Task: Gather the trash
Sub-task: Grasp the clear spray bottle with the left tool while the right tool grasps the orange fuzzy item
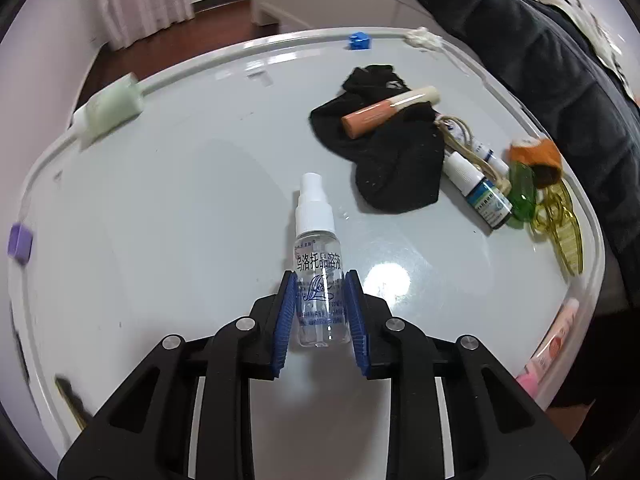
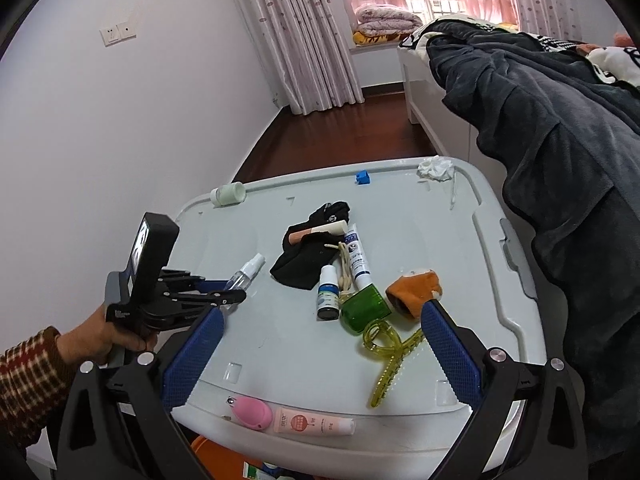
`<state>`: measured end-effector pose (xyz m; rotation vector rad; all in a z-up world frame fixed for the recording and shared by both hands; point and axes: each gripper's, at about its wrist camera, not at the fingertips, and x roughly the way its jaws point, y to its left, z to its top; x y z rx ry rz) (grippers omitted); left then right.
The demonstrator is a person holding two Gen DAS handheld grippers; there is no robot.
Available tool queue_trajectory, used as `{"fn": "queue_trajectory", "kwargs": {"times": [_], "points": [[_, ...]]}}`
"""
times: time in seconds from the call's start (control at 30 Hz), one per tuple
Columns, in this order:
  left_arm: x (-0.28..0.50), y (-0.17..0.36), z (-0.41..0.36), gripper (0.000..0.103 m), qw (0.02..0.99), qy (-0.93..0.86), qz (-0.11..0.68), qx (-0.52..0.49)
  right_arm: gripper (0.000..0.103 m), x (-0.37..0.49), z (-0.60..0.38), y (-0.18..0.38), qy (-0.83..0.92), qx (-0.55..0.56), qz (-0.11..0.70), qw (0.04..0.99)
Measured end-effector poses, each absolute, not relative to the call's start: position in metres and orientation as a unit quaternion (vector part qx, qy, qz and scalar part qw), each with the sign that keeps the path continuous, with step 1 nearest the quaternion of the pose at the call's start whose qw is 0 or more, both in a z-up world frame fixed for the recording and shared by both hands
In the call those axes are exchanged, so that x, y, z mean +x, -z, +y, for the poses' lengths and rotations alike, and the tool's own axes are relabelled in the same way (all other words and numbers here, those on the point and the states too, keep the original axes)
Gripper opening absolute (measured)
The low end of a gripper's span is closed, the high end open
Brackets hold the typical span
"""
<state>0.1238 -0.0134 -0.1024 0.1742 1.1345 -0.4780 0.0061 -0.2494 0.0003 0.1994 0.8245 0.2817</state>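
My left gripper (image 1: 320, 280) is shut on a clear spray bottle (image 1: 318, 256) with a white nozzle, lying on the grey bin lid (image 1: 160, 220). The right wrist view shows that gripper (image 2: 236, 294) and the bottle (image 2: 246, 270) at the lid's left. My right gripper (image 2: 322, 320) is open and empty above the lid's near edge. Beyond it lie a black sock (image 2: 310, 252), an orange tube (image 2: 316, 232), eye-drop bottles (image 2: 328, 296), a green bottle (image 2: 366, 304), a yellow hair clip (image 2: 390, 354) and a crumpled tissue (image 2: 436, 168).
A pink item (image 2: 252, 412) and a pink tube (image 2: 312, 424) lie at the lid's near edge. An orange plush piece (image 2: 416, 288), a blue block (image 2: 362, 177) and a pale green jar (image 2: 228, 194) sit on the lid (image 2: 440, 240). A dark blanket (image 2: 560, 140) hangs at right.
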Motion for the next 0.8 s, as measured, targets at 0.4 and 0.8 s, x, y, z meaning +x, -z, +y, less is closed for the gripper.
{"fn": "queue_trajectory", "kwargs": {"times": [0.4, 0.8], "points": [[0.067, 0.06, -0.008, 0.024, 0.847, 0.208, 0.49, 0.01, 0.097, 0.034, -0.285, 0.038, -0.032, 0.065, 0.449, 0.89], [0.049, 0.054, -0.002, 0.024, 0.852, 0.223, 0.473, -0.014, 0.058, 0.096, -0.259, 0.09, -0.021, -0.019, 0.495, 0.869]]}}
